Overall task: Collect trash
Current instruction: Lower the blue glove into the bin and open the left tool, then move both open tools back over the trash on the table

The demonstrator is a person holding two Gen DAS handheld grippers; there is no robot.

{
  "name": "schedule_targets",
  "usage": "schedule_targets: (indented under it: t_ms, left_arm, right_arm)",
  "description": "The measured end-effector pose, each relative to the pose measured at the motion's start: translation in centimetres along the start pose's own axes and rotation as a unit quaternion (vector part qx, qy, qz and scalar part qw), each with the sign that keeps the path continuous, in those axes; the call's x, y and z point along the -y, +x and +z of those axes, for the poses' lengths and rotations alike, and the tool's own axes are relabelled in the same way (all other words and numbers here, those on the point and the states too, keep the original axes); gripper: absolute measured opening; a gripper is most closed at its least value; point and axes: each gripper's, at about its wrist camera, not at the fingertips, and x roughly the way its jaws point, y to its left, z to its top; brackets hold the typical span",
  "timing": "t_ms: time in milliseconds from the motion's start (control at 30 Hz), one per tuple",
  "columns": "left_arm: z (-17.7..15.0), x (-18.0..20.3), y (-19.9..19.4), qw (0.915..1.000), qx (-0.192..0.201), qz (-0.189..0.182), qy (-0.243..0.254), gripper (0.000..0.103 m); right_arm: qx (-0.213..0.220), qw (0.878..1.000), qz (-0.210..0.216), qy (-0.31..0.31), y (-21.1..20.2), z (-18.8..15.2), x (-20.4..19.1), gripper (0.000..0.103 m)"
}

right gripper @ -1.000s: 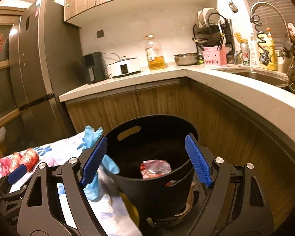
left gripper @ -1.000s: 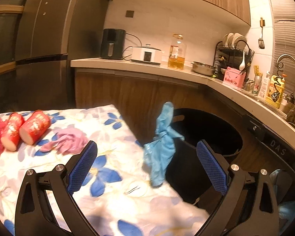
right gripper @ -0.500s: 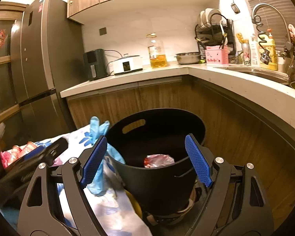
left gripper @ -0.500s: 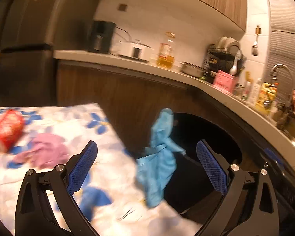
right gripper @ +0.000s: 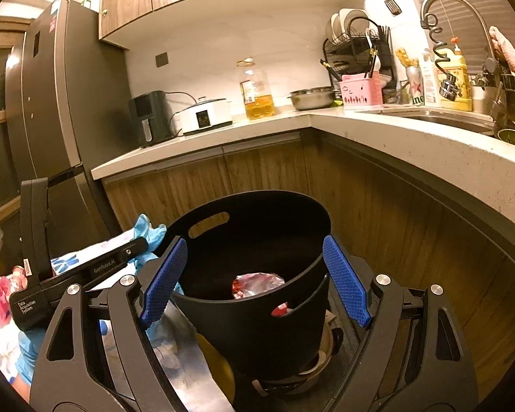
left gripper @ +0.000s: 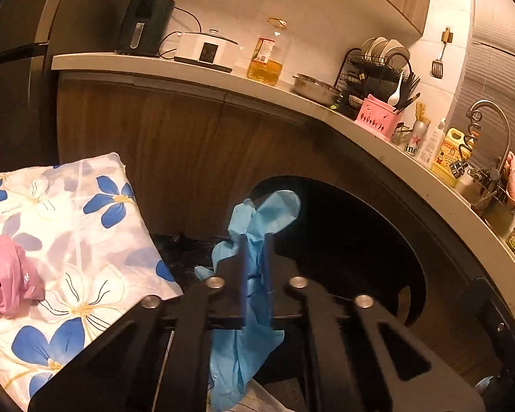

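Note:
My left gripper (left gripper: 255,264) is shut on a crumpled blue glove (left gripper: 264,216), held at the table's corner beside the black trash bin (left gripper: 353,240). In the right wrist view the glove (right gripper: 147,233) sticks out past the left gripper (right gripper: 134,245), just left of the bin's rim (right gripper: 257,202). My right gripper (right gripper: 254,281) is open and empty, with the bin between its fingers. Crumpled pink and red trash (right gripper: 257,283) lies inside the bin. A pink crumpled bag (left gripper: 7,285) lies on the flowered tablecloth (left gripper: 68,240).
Wooden cabinets (right gripper: 267,168) and a pale countertop (right gripper: 412,147) curve round behind and to the right of the bin. A fridge (right gripper: 55,103) stands at the left. The counter holds an oil bottle (left gripper: 267,55), a cooker, a dish rack and a sink tap (right gripper: 443,17).
My left gripper moved right toward the bin and shut on the blue glove, which now hangs from its fingers. The right gripper stayed open over the bin.

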Motion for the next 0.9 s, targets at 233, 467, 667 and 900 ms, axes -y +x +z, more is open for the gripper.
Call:
schedule_targets:
  t_ms: [233,467,667,900]
  left_arm:
    - [1.9,3.1,-2.6,0.9986,0.038,-0.004,0.037,0.001]
    - [4.9,8.2,-4.1,0.9932,0.084,-0.036,0.073,0.001]
    - [4.7,9.2,-1.8,0.9942,0.074,-0.014,0.077,0.017]
    - [3.2,7.5,-2.6,0.9951,0.067,0.019,0.069,0.073]
  right_arm:
    - [0.006,1.0,-0.005,0.008,-0.6,0.1,0.8,0.081]
    - [0.02,0.999,-0.02,0.019,-1.6,0.8,2.1,0.08]
    - [0.024,0.999,-0.028,0.023,-2.3,0.9,2.9,0.08]
    - [0.024,0.999,-0.026,0.024,-2.5,0.9,3.2,0.081]
